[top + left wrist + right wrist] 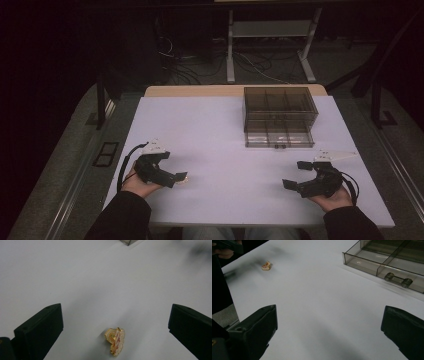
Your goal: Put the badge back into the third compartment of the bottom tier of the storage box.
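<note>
At the lower left of the high view the left gripper [176,176] rests on the white counter [220,135], fingers wide apart and holding nothing; a small gold-rimmed enamel pin [115,340] lies flat between them at the bottom centre of the left gripper view; thin and low, it could skid or flip if the fingers close above its edge. At upper right stands a smoky clear drawer organiser [280,116], its lower drawer [387,262] pulled open, well apart from the pin; bare counter lies between. At lower right the right gripper [298,175] idles, fingers apart, empty.
</note>
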The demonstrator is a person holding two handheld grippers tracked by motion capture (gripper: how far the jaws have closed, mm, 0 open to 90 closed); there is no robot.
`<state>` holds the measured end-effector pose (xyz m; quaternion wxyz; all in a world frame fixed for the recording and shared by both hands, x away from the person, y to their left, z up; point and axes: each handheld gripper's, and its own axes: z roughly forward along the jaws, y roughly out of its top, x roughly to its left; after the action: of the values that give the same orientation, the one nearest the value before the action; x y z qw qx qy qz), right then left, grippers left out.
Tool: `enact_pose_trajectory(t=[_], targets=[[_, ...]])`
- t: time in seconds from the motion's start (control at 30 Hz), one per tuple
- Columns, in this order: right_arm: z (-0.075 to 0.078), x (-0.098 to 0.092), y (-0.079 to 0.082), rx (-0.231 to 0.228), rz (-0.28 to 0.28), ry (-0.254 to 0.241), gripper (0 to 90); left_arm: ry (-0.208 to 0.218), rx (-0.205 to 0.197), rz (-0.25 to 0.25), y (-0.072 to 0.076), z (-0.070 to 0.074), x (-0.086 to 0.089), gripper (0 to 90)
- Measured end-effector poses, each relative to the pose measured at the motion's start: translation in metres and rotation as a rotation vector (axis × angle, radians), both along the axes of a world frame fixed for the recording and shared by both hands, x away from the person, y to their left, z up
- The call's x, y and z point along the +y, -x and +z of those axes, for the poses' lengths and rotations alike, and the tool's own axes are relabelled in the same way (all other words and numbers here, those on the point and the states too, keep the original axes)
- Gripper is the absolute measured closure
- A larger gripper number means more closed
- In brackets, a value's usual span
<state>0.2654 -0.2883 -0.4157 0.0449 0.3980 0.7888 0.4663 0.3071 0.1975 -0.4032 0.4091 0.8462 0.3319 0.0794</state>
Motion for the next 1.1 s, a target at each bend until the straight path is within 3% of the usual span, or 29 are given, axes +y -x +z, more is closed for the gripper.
enact_pose_trajectory(t=[0.37,0.57,1.1], targets=[[0.000,0.000,0.000,0.001,-0.001,-0.001,0.1,-0.029,0.044,-0.010,-0.009,-0.008,-0.001,0.0],[0.000,0.000,0.000,0.002,-0.001,0.000,0.1,-0.078,0.075,-0.032,-0.015,-0.014,0.000,0.0],[-0.001,0.000,-0.001,0.004,0.001,-0.001,0.0,-0.101,0.154,-0.078,-0.019,-0.025,-0.007,0.0]])
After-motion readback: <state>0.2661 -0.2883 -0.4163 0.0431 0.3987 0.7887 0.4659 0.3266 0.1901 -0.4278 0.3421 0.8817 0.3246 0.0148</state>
